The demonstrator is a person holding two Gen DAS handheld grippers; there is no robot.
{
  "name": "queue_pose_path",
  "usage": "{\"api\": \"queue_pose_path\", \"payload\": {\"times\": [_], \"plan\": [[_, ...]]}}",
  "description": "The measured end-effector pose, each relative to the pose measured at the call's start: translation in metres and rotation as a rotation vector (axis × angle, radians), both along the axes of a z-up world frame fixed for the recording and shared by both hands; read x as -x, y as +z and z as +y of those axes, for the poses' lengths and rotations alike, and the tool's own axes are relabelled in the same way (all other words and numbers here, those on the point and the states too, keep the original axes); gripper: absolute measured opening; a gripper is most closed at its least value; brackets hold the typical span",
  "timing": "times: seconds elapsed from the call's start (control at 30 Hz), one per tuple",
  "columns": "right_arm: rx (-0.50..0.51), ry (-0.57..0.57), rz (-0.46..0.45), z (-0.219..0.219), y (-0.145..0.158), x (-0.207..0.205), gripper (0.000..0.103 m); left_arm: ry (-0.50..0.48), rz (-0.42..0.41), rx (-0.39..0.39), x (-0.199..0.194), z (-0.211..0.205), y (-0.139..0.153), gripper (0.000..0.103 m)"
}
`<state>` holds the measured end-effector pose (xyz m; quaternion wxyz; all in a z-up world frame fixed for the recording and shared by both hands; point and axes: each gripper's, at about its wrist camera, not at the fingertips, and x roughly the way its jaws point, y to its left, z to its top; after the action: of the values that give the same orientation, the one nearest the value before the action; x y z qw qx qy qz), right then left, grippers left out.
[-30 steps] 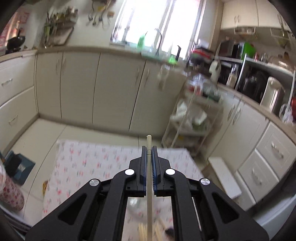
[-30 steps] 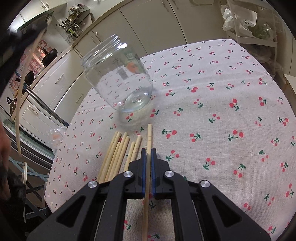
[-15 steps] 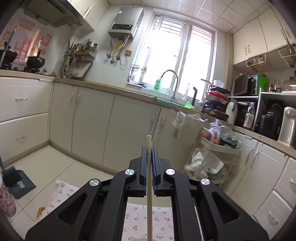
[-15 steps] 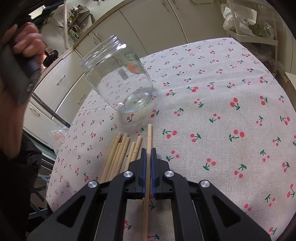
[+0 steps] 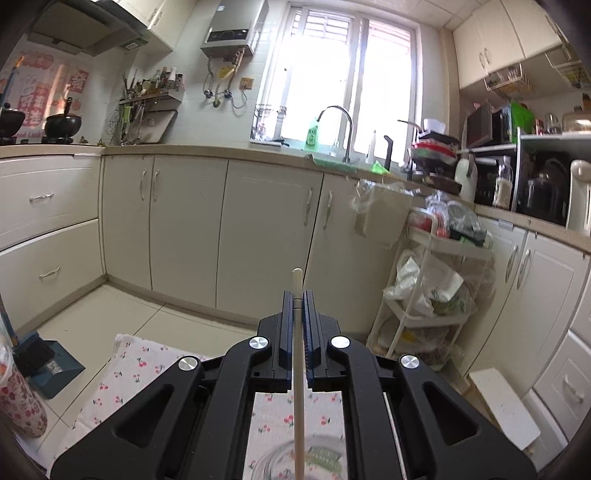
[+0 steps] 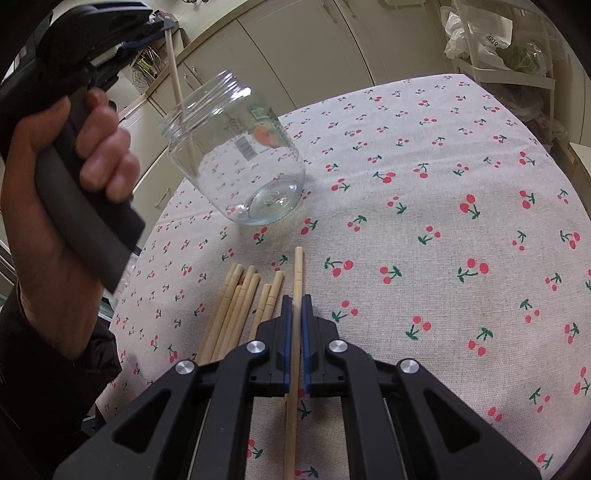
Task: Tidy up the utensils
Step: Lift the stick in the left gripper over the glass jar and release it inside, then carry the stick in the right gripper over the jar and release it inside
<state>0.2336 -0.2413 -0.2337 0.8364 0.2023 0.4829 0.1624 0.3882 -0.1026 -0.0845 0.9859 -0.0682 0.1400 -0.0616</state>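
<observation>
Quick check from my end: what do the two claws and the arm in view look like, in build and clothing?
Both claws, left and right, are matte black, with angular linkage arms, silver round pivot bolts and blue pads lining the fingers. In the right wrist view, the left hand wraps a dark grey pistol-style handle, with a black sleeve at the wrist.

A bright window [image 5: 343, 70] above a sink tap [image 5: 338, 129]; cream cabinets [image 5: 188, 229]; a white trolley [image 5: 436, 295] (bags stuffed inside).

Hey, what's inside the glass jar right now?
Only the lower end of the chopstick held by the left gripper reaches into the glass jar; its clear walls hide nothing else.
</observation>
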Motion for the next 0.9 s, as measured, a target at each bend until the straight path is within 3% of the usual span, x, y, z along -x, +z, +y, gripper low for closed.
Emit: {"api": "queue_pose_path", "payload": {"times": [0.23,0.33,0.4,0.53,0.63,0.8,0.9], "plan": [[-0.009,-0.007,0.003,-0.001,-0.001,0.000,0.006,-0.059,0.097,-0.069,0.020,0.001,-0.020,0.007],[-0.014,-0.019,0.005,-0.004,0.000,0.000,0.006,-0.055,0.116,-0.073,0.030,0.009,-0.022,0.026],[-0.014,-0.025,0.008,-0.005,0.000,0.000,0.006,-0.037,0.114,-0.057,0.041,0.020,-0.020,0.046],[0.001,-0.029,0.008,-0.005,0.002,0.001,0.006,-0.015,0.116,-0.038,0.061,0.042,-0.013,0.054],[-0.041,-0.059,0.004,-0.010,0.007,0.005,0.006,0.026,0.118,-0.012,0.079,0.064,-0.010,0.062],[-0.083,-0.107,-0.083,-0.016,0.038,0.012,0.006,0.081,0.175,0.022,0.098,0.096,-0.023,0.072],[-0.116,-0.135,-0.164,-0.019,0.069,0.008,0.006,0.102,0.234,0.055,0.108,0.110,-0.039,0.073]]}}
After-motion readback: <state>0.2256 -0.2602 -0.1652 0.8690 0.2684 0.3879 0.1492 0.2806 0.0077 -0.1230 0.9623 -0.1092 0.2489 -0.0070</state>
